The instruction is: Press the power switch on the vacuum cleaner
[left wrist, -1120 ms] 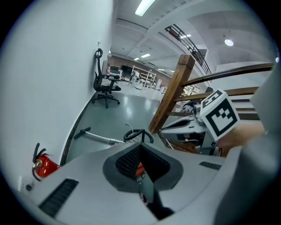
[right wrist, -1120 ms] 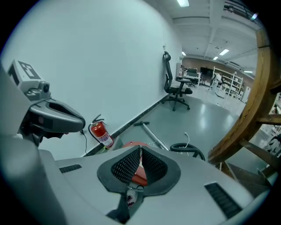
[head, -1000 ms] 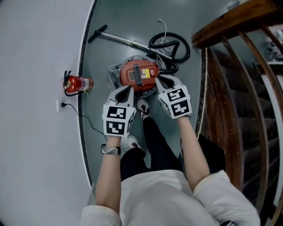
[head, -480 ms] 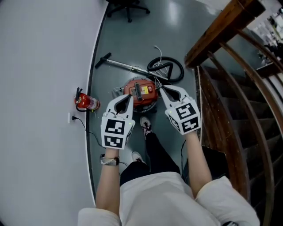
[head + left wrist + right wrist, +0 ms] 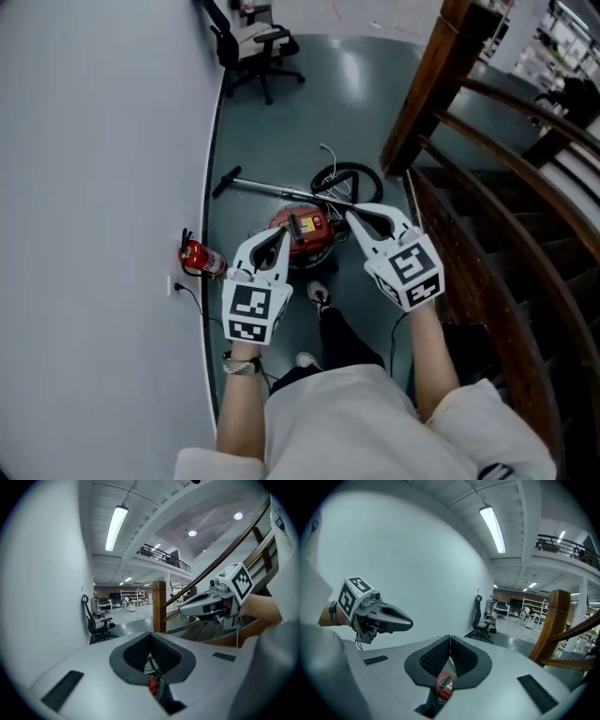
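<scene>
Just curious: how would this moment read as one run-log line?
left gripper: shut, empty | right gripper: shut, empty | vacuum cleaner: on floor, below grippers

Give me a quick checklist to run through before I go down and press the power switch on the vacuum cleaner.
1. The right gripper shut, empty: ok, jaws together with nothing between.
2. The left gripper shut, empty: ok.
3. The vacuum cleaner in sight: ok, on the floor below both grippers.
4. A gripper at the vacuum cleaner: not ok, both are held high above it.
5. The power switch found: cannot tell, too small to pick out.
6. Plugged in: cannot tell; a cable leaves the wall socket, its far end hidden.
</scene>
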Action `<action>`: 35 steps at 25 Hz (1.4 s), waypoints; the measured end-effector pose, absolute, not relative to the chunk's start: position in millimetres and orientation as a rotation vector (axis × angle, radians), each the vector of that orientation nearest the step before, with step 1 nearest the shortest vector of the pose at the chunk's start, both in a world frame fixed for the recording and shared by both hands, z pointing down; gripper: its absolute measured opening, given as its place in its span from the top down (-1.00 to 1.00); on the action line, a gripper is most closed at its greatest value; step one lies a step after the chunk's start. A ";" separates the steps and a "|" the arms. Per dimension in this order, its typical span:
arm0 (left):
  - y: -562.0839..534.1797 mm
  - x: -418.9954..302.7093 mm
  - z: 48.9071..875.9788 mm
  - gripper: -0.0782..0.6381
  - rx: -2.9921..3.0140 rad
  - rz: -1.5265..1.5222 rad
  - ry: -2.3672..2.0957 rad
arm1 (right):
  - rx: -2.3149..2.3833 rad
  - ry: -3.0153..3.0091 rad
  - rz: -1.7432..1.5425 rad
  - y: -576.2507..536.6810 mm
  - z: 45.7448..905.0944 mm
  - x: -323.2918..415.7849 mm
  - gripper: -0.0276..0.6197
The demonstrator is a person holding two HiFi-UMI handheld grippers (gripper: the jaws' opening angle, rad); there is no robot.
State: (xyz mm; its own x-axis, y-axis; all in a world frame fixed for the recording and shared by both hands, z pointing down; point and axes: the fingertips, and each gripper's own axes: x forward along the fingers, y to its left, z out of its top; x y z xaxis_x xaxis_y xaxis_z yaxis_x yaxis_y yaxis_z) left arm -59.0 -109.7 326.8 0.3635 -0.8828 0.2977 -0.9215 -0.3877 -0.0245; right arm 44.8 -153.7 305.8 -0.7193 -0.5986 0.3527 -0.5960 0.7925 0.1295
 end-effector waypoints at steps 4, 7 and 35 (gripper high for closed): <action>-89.1 -57.7 294.8 0.78 2.520 0.421 -1.699 | 0.916 -2.635 -0.096 -128.5 265.7 58.4 0.82; -74.2 -55.9 264.2 0.78 2.535 0.358 -1.735 | 0.914 -2.649 -0.135 -109.4 239.0 66.7 0.82; 47.4 -0.2 202.9 0.78 2.833 0.547 -1.735 | 0.851 -2.563 -0.450 13.8 197.5 136.9 0.82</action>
